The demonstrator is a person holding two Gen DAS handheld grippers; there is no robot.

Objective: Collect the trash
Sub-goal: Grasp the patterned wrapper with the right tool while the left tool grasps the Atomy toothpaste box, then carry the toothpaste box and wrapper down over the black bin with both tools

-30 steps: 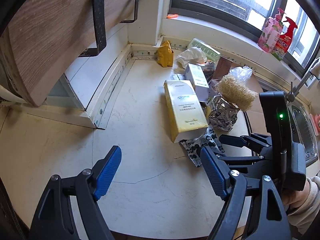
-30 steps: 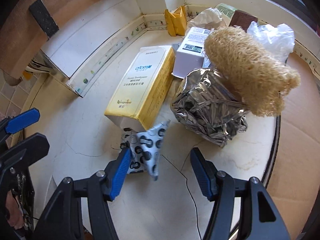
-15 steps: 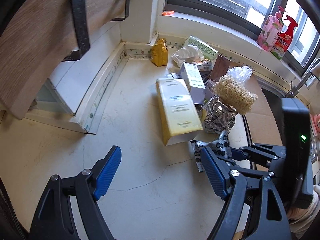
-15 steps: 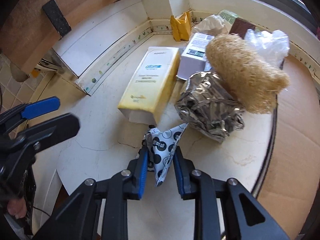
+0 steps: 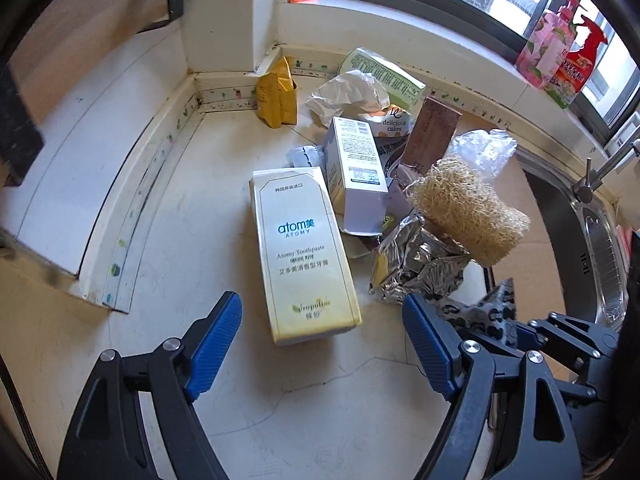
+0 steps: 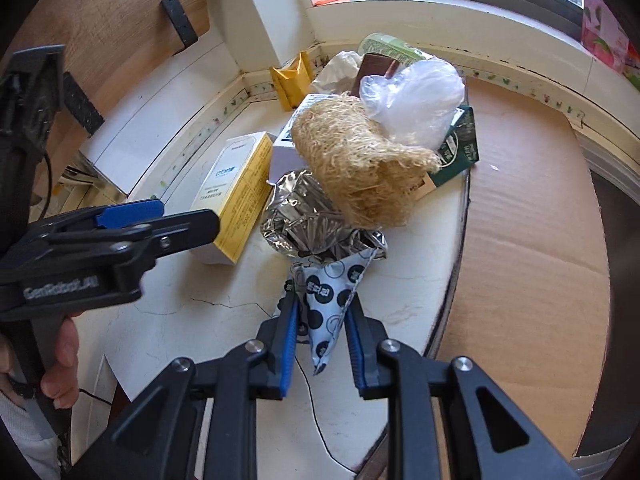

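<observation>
My right gripper (image 6: 322, 320) is shut on a pale blue wrapper with dark dots (image 6: 330, 300), lifted just off the counter. In the left wrist view that wrapper (image 5: 486, 314) shows beside my right finger. My left gripper (image 5: 322, 336) stands open, low over the near end of a yellow toothpaste box (image 5: 302, 252) that lies flat between its fingers without touching them. A crumpled foil bag (image 5: 416, 268), a loofah (image 5: 468, 210), a white box (image 5: 354, 172), a yellow packet (image 5: 278, 94) and crumpled paper (image 5: 348, 94) pile up behind.
A sheet of cardboard (image 6: 532, 232) covers the counter on the right, with the sink (image 5: 600, 248) beyond it. Bottles (image 5: 556, 52) stand on the window sill. A wooden board (image 6: 112, 16) leans at the left wall. A person's hand (image 6: 60, 356) holds the left gripper.
My right gripper closed on the dotted wrapper and raised it off the counter. My left gripper moved forward to the toothpaste box, staying open.
</observation>
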